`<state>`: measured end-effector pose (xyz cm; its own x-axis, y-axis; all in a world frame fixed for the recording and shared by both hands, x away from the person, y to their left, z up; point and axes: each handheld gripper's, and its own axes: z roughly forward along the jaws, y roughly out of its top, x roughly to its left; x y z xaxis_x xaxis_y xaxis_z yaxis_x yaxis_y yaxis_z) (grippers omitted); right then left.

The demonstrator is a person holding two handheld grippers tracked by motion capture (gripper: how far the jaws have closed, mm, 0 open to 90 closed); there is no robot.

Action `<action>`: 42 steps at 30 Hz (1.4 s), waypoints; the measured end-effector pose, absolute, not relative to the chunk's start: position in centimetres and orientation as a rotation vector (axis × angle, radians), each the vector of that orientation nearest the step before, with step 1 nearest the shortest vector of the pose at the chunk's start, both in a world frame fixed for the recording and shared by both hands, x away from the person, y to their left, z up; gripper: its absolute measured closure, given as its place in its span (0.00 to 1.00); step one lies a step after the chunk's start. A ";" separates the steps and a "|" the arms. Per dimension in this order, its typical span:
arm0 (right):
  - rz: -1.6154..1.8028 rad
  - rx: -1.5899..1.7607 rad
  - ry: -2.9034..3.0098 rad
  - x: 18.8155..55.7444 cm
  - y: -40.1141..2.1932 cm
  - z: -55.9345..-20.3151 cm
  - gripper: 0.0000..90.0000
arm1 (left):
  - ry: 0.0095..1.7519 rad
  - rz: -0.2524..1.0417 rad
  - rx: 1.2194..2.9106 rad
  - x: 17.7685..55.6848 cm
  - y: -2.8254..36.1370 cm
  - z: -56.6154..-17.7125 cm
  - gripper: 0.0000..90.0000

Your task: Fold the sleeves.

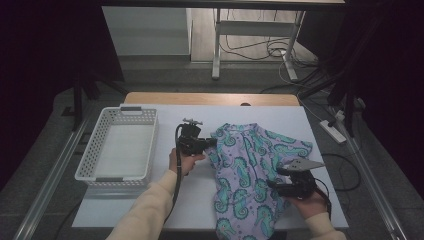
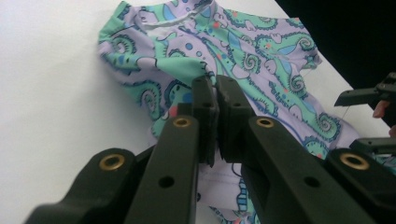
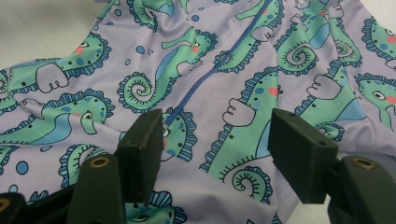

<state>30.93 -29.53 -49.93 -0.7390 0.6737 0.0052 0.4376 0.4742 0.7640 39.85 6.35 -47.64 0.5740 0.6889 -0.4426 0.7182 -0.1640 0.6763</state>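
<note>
Seahorse-print garment (image 1: pixel 250 170) lies spread on the white worktop (image 1: pixel 200 200), right of the white basket (image 1: pixel 120 147). Left tool (image 1: pixel 212 141): jaws closed, pinching a fold at the garment's left edge. Right tool (image 1: pixel 272 184): jaws apart above the fabric, nothing gripped.

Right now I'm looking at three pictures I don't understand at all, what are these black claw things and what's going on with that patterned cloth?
A person holds a hand-held two-jaw tool in each hand. One picture looks down from above the white table; the other two come from cameras riding on each tool. The left gripper is shut at the edge of the lilac seahorse-print garment; whether it pinches the fabric is hard to tell. The right gripper hangs open over the garment, holding nothing. A white plastic lattice basket sits at the left.
</note>
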 end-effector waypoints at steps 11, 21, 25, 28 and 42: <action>1.113 0.935 2.444 31.0 -29.3 -50.1 0.40 | 1.118 -0.093 1.872 42.5 3.3 -47.1 0.94; 1.109 0.934 2.450 31.0 -29.3 -50.3 0.40 | 1.099 -0.154 1.882 43.1 0.8 -47.9 0.89; 1.108 0.933 2.450 30.9 -29.3 -50.3 0.40 | 1.080 -0.155 1.913 42.9 0.8 -48.1 0.63; 1.116 0.933 2.439 30.9 -29.3 -50.2 0.40 | 1.046 -0.113 1.942 42.4 1.7 -47.7 0.56; 1.134 0.899 2.436 31.3 -27.9 -49.4 0.40 | 0.979 0.008 2.037 38.4 5.0 -48.4 0.43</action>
<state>31.34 -27.88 -49.40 -0.7563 0.6541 -0.0131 0.4109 0.4906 0.7684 38.39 4.96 -48.41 0.6932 0.6411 -0.3294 0.6359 -0.3288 0.6982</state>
